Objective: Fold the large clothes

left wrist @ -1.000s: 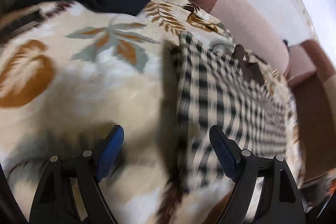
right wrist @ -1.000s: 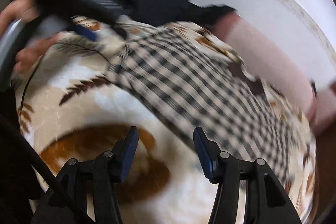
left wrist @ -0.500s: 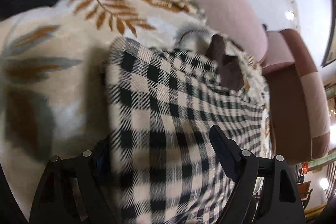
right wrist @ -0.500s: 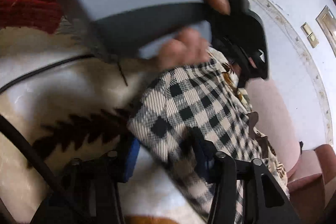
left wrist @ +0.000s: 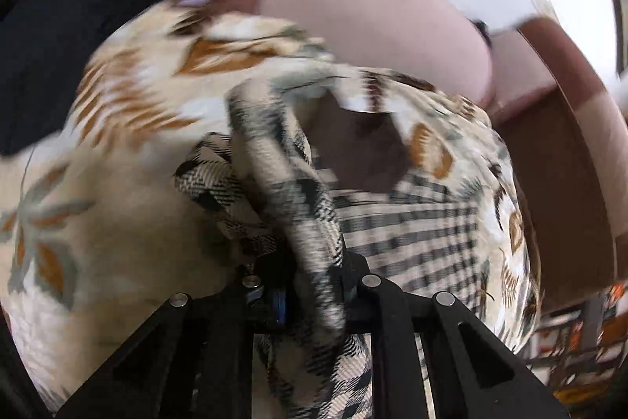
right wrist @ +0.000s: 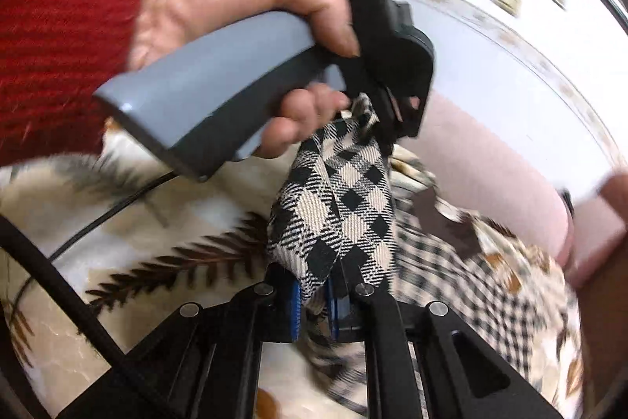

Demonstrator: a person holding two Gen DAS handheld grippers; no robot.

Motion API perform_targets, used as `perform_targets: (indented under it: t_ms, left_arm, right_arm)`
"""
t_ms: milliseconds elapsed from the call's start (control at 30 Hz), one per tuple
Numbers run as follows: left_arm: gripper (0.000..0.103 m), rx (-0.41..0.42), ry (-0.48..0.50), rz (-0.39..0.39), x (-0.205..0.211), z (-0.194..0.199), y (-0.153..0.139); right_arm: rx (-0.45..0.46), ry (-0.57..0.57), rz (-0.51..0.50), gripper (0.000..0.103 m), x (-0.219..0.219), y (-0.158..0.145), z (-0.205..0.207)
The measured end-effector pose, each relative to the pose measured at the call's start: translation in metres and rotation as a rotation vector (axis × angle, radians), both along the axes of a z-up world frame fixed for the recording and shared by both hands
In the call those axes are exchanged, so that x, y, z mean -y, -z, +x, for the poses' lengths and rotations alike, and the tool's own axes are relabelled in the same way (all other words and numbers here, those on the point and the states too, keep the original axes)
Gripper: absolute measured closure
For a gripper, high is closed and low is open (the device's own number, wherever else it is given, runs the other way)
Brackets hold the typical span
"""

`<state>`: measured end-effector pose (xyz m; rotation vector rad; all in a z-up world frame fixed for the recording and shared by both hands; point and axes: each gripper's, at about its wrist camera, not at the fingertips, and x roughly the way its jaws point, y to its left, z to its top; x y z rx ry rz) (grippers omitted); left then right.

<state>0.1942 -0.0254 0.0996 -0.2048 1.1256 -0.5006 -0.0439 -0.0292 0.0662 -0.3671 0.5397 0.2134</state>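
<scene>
Leaf-print blanket [right wrist: 129,222] below; my right gripper [right wrist: 314,305] closing on plaid shirt [right wrist: 337,207] edge; left gripper [left wrist: 310,297] closing on same edge at 12 o'clock; rest trails toward 3 o'clock.

We see a cream blanket [left wrist: 117,242] printed with brown and grey leaves spread over a pink sofa [left wrist: 373,26] with brown armrests. A dark cloth [left wrist: 78,6] lies at its far end, below a white wall [right wrist: 490,46].
</scene>
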Motion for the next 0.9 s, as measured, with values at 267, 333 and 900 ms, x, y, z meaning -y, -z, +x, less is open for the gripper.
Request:
perform_targets:
  t_ms: [267, 333, 900]
  left_arm:
    - [0.092, 0.045, 0.232, 0.113, 0.182, -0.020, -0.008]
    - [0.089, 0.037, 0.268, 0.147, 0.219, -0.027, 0.002]
    - [0.047, 0.222, 0.120, 0.149, 0.115, -0.109, -0.033]
  right_arm:
    - [-0.029, 0.236, 0.096, 0.093, 0.125, 0.006, -0.017]
    - [-0.061, 0.307, 0.134, 0.093, 0.160, 0.014, -0.017]
    - [-0.250, 0.530, 0.775, 0.053, 0.342, 0.022, -0.057]
